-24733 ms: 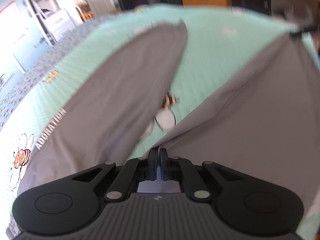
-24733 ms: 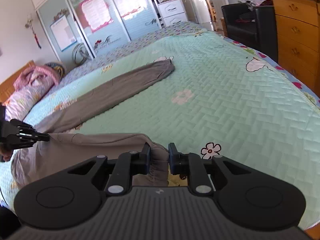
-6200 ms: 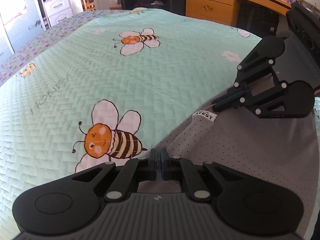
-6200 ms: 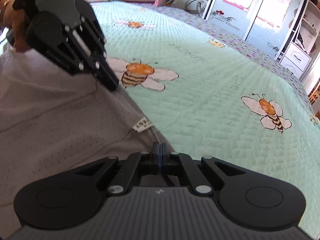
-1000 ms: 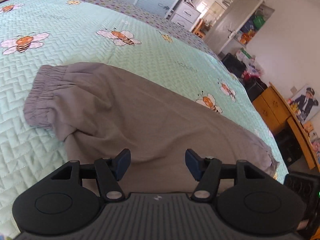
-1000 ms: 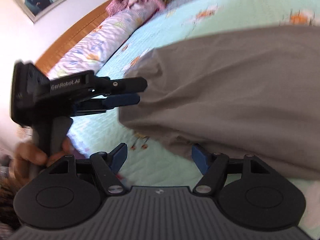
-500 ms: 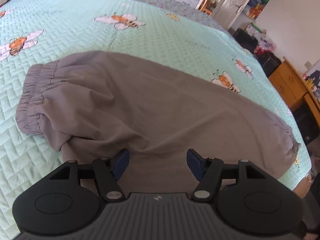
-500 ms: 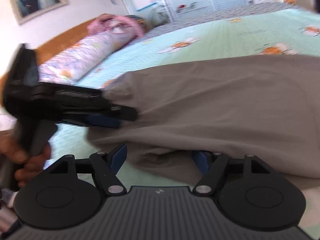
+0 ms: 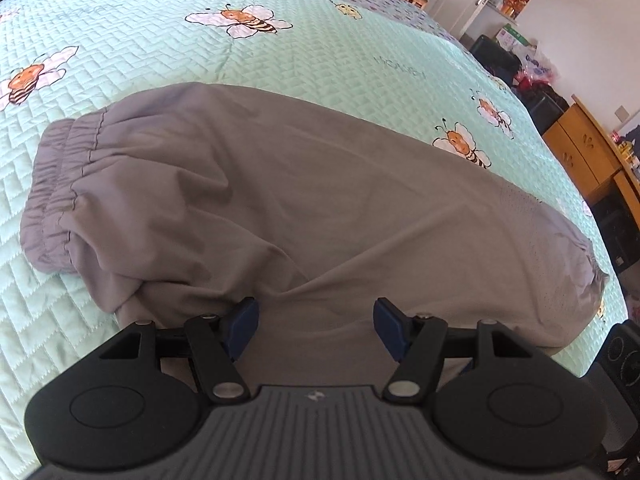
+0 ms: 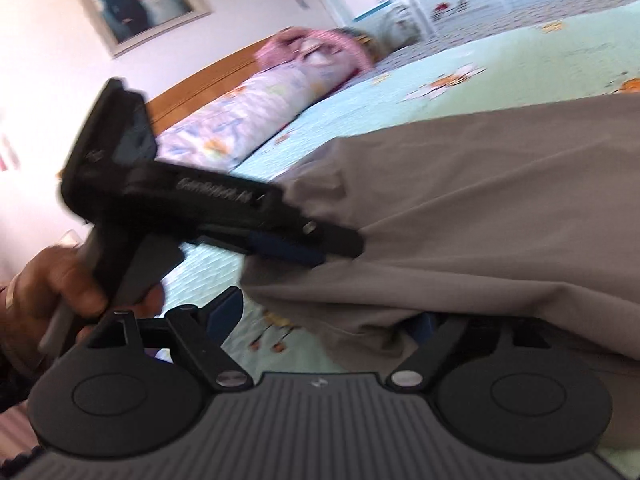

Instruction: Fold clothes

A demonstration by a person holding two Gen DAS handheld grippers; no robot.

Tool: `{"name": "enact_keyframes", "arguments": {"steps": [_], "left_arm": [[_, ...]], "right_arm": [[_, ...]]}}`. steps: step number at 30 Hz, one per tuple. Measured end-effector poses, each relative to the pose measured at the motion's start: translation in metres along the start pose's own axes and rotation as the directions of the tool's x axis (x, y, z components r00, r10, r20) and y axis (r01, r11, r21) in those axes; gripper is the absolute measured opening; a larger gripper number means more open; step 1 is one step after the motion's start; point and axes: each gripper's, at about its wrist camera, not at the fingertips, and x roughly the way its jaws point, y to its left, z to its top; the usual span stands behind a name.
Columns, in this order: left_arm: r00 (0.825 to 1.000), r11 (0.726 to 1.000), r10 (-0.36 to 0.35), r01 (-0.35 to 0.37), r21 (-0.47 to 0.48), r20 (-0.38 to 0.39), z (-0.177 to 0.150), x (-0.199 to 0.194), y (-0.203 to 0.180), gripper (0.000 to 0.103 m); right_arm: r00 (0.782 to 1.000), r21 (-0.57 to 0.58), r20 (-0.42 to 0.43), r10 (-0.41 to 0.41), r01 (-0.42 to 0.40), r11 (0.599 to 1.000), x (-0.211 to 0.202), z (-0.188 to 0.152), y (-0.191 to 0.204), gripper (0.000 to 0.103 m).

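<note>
Mint-green quilted bedding printed with cartoon bees is seen across the left wrist view, with a wooden dresser and a door at the far right edge of the room. Grey trousers are laid folded on the quilt, the gathered elastic band at the left and the other end reaching the bed's right edge. The left gripper is held just over the near edge of the cloth with its blue-padded fingers spread wide; nothing is clamped between them.

In the right wrist view, which is blurred, a wooden headboard, a floral pillow and a framed picture on the wall are seen behind the bed. The trousers fill the right half. The right gripper is spread apart, its left finger over bare quilt and its right finger partly hidden under the cloth's edge. The left gripper is seen from the side, held by a hand, its tips at a fold of the trousers.
</note>
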Motion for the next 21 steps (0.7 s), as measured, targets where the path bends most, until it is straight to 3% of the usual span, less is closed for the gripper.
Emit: {"name": "enact_keyframes", "arguments": {"steps": [3, 6, 9, 12, 21], "left_arm": [[1.000, 1.000, 0.001, -0.001, 0.007, -0.011, 0.003, 0.003, 0.001, 0.067], [1.000, 1.000, 0.003, -0.003, 0.018, -0.017, 0.004, 0.005, 0.000, 0.067], [0.999, 0.999, 0.026, -0.025, 0.041, -0.020, 0.005, 0.006, -0.004, 0.067], [0.999, 0.997, 0.044, -0.042, 0.064, -0.030, 0.005, 0.006, -0.010, 0.067], [0.999, 0.972, -0.023, 0.032, 0.234, -0.042, 0.028, 0.006, -0.065, 0.069]], "right_arm": [[0.990, -0.001, -0.062, 0.126, -0.126, 0.992, -0.017, 0.000, -0.001, 0.085], [0.961, 0.005, -0.123, 0.248, -0.249, 0.968, -0.034, -0.001, -0.001, 0.085], [0.954, 0.033, -0.132, 0.269, -0.267, 0.963, -0.040, -0.001, -0.008, 0.085], [0.978, 0.027, -0.071, 0.196, -0.194, 0.981, -0.043, 0.000, -0.013, 0.085], [0.996, -0.012, -0.039, 0.082, -0.082, 0.997, -0.040, -0.026, 0.009, 0.085]]}}
